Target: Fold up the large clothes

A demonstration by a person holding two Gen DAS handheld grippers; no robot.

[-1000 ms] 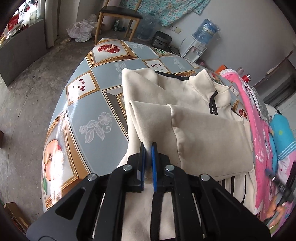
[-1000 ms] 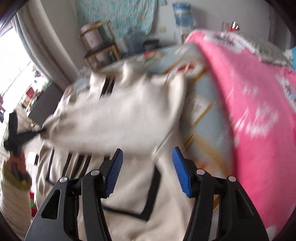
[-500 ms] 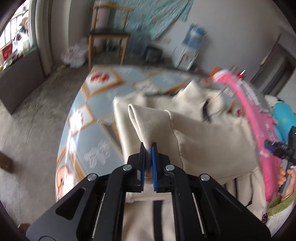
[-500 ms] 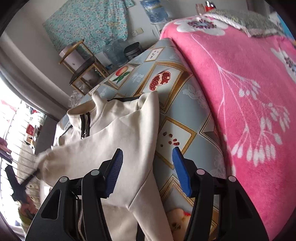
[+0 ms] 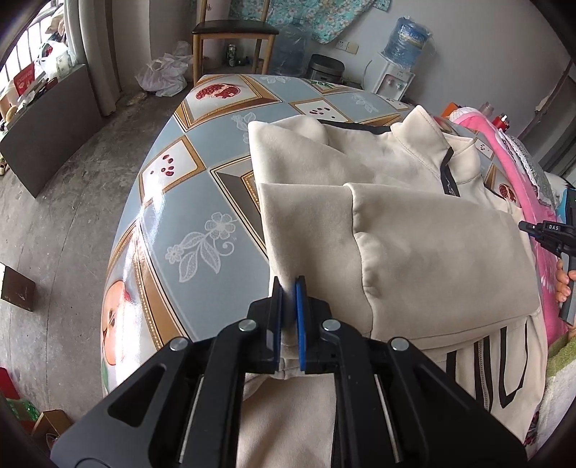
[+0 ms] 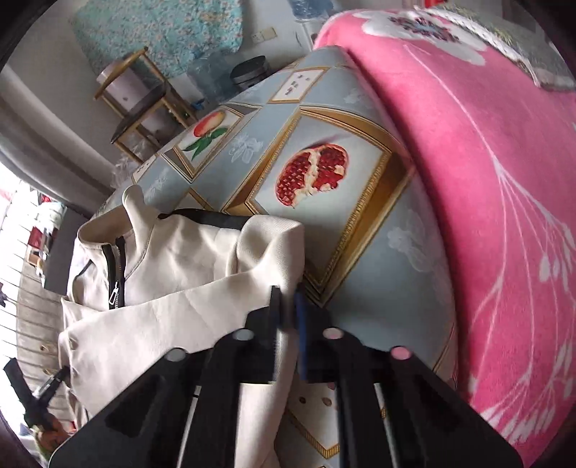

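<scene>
A cream zip jacket with black trim lies on the patterned tablecloth, its sleeves folded across the chest. My left gripper is shut on the jacket's left edge near the folded sleeve. In the right wrist view the jacket lies left of centre, collar and zip up. My right gripper is shut on the jacket's right edge beside the shoulder. The right gripper also shows at the far right of the left wrist view.
A pink flowered blanket covers the table's right side. A wooden chair, a white bag and a water dispenser stand beyond the table's far end. The floor drops off at the left.
My right gripper was open above the jacket; it has moved down and right and shut on the jacket's right edge. My left gripper stays shut on the left edge and has lowered it.
</scene>
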